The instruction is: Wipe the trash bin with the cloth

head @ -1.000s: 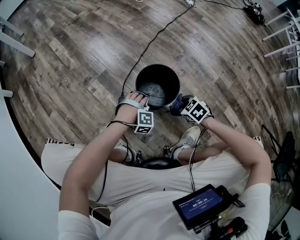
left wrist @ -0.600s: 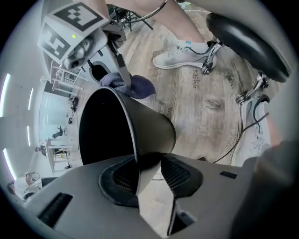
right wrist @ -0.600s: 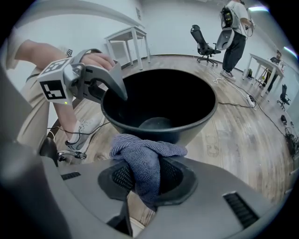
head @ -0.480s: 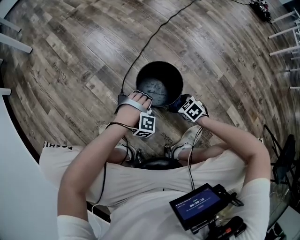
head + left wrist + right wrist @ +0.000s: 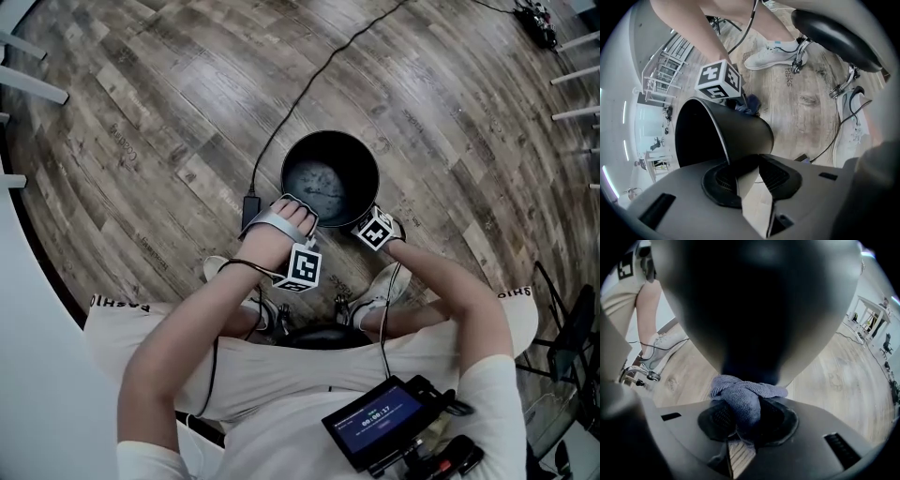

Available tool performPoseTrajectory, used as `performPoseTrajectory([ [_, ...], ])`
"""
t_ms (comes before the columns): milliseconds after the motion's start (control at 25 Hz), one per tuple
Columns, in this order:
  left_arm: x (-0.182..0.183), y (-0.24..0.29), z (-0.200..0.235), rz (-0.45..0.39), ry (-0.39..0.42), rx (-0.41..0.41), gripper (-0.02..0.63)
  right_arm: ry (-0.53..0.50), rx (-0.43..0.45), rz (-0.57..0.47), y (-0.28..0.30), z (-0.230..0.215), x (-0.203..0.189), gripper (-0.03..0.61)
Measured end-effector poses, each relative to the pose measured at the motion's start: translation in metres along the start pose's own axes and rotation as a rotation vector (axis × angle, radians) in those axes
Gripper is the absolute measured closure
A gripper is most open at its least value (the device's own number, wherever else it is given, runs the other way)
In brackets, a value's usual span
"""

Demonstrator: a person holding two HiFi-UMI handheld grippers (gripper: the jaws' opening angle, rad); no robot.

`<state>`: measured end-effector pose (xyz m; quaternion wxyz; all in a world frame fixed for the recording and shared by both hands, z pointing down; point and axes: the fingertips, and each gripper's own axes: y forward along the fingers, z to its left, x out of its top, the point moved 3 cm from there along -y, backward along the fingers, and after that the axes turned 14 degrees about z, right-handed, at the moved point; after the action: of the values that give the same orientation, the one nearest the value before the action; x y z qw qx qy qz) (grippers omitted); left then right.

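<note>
Trash bin (image 5: 330, 178): black, open-topped, upright on the wooden floor (image 5: 159, 103) just ahead of your feet.

Cloth (image 5: 743, 397): blue-grey and bunched, pinched in your right gripper (image 5: 743, 414). It is pushed against the bin's outer wall on the near right side. Judged to be a wipe of the outside surface.

Left gripper (image 5: 750, 164): the jaws have just been closing. The bin's wall at the rim runs between the pads, which clamp it, one pad inside and one outside. Judged a brace, so the bin neither slides nor tips under the wiping pressure.

Pose: both forearms reach forward and down past your knees. Both grippers point steeply at the floor. Your left wrist is over the near rim and your right hand is beside the wall.
</note>
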<state>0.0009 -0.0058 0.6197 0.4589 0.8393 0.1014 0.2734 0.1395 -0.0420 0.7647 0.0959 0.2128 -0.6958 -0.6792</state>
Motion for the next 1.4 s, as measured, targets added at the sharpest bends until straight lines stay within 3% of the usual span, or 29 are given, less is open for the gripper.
performPoseTrajectory([
  [320, 0.0, 0.002, 0.002, -0.011, 0.002, -0.007, 0.495, 0.108, 0.026, 0.004, 0.034, -0.007, -0.006, 0.482],
  [560, 0.004, 0.003, 0.002, -0.007, -0.002, -0.008, 0.491, 0.231, 0.129, 0.02, -0.013, 0.006, -0.01, 0.482],
  [720, 0.003, 0.004, 0.003, 0.001, -0.05, -0.001, 0.483, 0.195, 0.124, 0.011, -0.067, 0.01, -0.015, 0.482],
  [1000, 0.0, -0.004, 0.008, -0.09, -0.252, -0.075, 0.439, 0.225, 0.125, -0.015, -0.172, 0.013, -0.007, 0.482],
  [1200, 0.001, -0.003, 0.007, -0.078, -0.234, -0.046, 0.43, 0.161, 0.11, -0.056, -0.234, 0.028, 0.001, 0.482],
  [1400, 0.003, -0.003, 0.012, -0.075, -0.276, -0.048, 0.431, 0.131, 0.073, -0.11, -0.246, 0.031, 0.016, 0.482],
])
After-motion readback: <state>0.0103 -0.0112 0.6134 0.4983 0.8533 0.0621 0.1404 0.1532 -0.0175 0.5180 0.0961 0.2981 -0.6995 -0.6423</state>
